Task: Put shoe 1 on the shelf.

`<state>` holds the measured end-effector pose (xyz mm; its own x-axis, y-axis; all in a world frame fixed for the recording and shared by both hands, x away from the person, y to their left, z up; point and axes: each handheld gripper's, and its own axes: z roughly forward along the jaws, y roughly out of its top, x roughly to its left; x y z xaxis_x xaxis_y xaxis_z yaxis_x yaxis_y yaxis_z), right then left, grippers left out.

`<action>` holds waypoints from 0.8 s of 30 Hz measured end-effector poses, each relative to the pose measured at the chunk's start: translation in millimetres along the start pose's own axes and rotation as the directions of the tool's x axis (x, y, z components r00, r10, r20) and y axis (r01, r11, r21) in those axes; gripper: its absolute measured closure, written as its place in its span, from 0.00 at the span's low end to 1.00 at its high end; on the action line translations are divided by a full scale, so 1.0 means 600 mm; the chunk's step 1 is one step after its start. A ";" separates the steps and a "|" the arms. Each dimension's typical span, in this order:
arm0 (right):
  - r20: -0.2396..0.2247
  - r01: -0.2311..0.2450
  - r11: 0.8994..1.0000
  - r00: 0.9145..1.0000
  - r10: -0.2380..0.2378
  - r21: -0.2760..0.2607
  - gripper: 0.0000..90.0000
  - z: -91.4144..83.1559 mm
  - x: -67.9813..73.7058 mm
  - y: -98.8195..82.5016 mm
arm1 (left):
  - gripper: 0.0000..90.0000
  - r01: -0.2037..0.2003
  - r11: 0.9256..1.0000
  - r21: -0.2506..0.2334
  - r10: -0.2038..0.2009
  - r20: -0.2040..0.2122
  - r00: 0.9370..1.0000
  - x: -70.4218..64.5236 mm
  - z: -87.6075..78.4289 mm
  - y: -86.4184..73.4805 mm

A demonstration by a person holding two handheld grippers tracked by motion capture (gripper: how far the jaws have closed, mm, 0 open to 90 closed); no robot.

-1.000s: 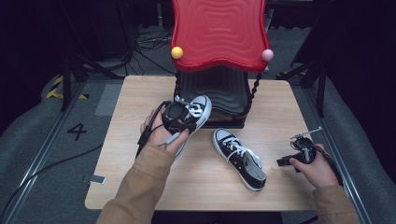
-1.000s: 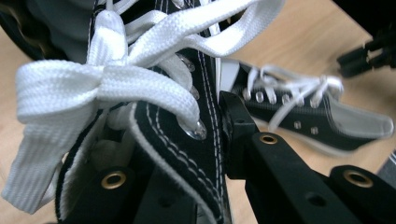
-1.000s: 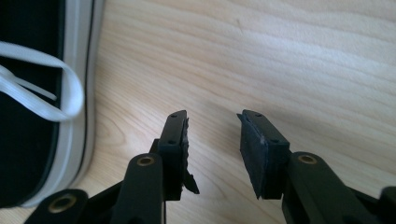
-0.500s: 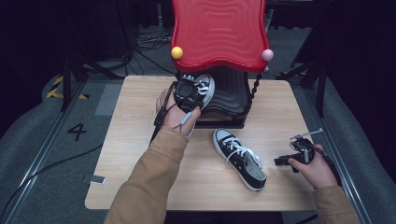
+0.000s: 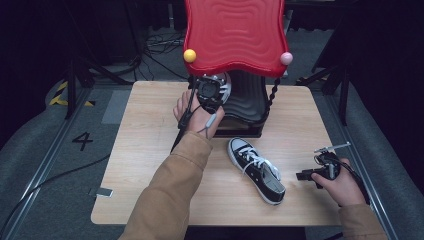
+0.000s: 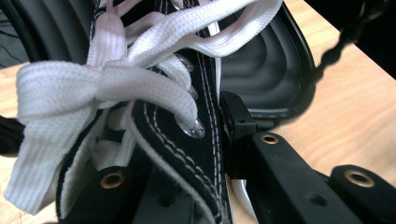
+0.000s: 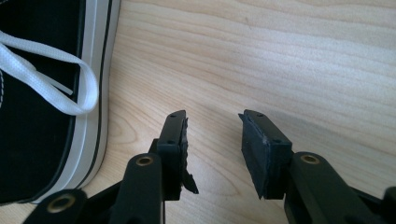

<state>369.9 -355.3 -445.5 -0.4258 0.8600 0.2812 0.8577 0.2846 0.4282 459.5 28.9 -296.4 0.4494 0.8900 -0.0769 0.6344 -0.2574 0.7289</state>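
Observation:
My left gripper (image 5: 209, 91) is shut on a black canvas sneaker (image 5: 223, 84) with white laces, held at the left front of the rack's black lower shelf (image 5: 247, 107). In the left gripper view the sneaker's side wall (image 6: 180, 140) is pinched between the jaws of the left gripper (image 6: 187, 154), with the black shelf (image 6: 266, 70) just behind. The matching sneaker (image 5: 256, 170) lies on the table. To its right my right gripper (image 5: 306, 176) rests low; in its own view the right gripper (image 7: 212, 135) has just been opening, with bare wood between the jaws and the sneaker (image 7: 32, 116) at left.
The rack has a wavy red top shelf (image 5: 235, 35) with a yellow ball (image 5: 189, 55) and a pink ball (image 5: 285, 58) at its corners. The wooden table (image 5: 145, 135) has bare room at the left. Cables and stands lie on the floor behind.
My left hand has carried the sneaker away from me and to the right, up to the rack's lower shelf. The right hand has stayed in place.

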 end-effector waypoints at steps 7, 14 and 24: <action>0.008 -0.002 1.000 1.000 0.002 -0.004 0.68 -0.001 -0.002 -0.005 | 0.94 0.000 0.999 -0.036 0.000 -0.015 1.000 -0.002 0.004 -0.007; 0.004 0.011 1.000 1.000 -0.011 0.006 0.68 0.006 0.004 -0.003 | 0.93 -0.008 1.000 -0.013 0.007 -0.016 1.000 -0.008 0.026 -0.021; -0.002 0.013 1.000 1.000 -0.013 0.003 0.67 0.006 0.003 -0.003 | 0.93 -0.062 0.997 -0.040 0.058 -0.094 0.994 -0.033 0.058 -0.007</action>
<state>368.6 -352.6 -448.8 -0.4377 0.8554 0.2769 0.8527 0.2973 0.4295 469.6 -0.9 -321.7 0.4240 0.9052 0.0297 0.5795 -0.2964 0.7592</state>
